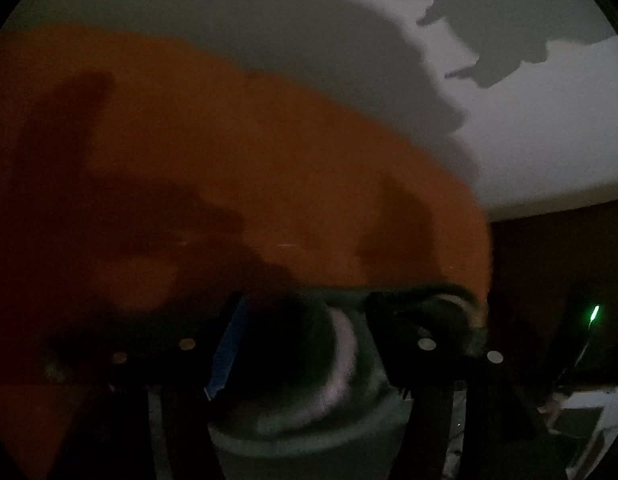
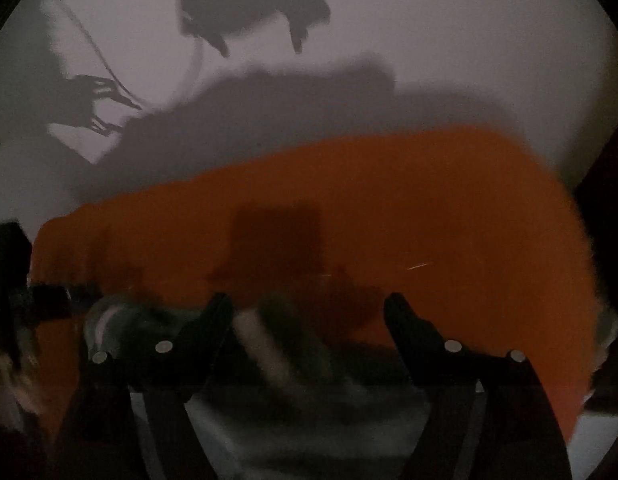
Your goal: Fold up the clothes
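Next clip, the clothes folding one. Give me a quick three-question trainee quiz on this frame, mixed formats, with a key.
1. True or false: the right gripper is clamped on the orange garment.
2. The surface under the orange garment is: A) pale B) black C) green.
3. Fill in: the left gripper's fingers stand ___, nothing pinched between them.

Key: 1 false, its fingers stand apart; 2 A; 3 apart. A dark green garment with a pale band lies blurred near the fingers.
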